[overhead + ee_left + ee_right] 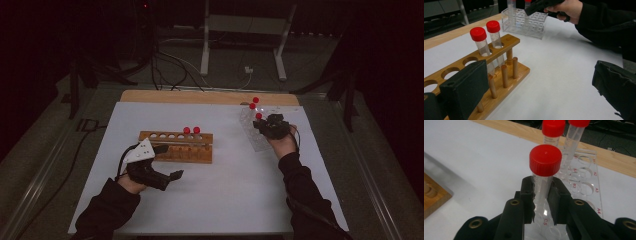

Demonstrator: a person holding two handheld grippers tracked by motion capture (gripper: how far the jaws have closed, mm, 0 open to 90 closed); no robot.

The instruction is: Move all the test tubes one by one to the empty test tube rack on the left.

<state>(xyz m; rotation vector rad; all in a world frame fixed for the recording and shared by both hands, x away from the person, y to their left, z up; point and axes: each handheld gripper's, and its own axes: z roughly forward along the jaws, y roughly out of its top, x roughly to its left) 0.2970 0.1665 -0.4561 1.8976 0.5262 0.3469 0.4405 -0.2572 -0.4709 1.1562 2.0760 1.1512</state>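
1. The right tongs [543, 195] are clenched on a red-capped tube [544, 182], their pads pressing its clear wall just below the cap.
2. In the right gripper view that tube stands upright in the clear rack [589, 187], its foot down in a hole near the mark C5.
3. Two more capped tubes [554, 132] stand in the same rack behind the held one, close together and farther from the camera.
4. In the high view the clear rack [255, 135] sits at the right rear of the white desk [225, 190], near the wooden strip along its far edge; the right tongs [265, 125] come at it from the person's side.
5. The left tongs [167, 162] are released and grasp nothing; in the left gripper view the two jaws stand wide apart with bare desk between them.
6. One left jaw lies just beside the wooden rack [177, 147], at its near left end; whether it touches cannot be told.
7. The wooden rack stands left of centre on the desk, well apart from the clear rack.
8. Two red-capped tubes [486, 40] stand upright in neighbouring holes toward the wooden rack's right end; the holes to their left are empty.
9. Both forearms wear dark sleeves [305, 185].
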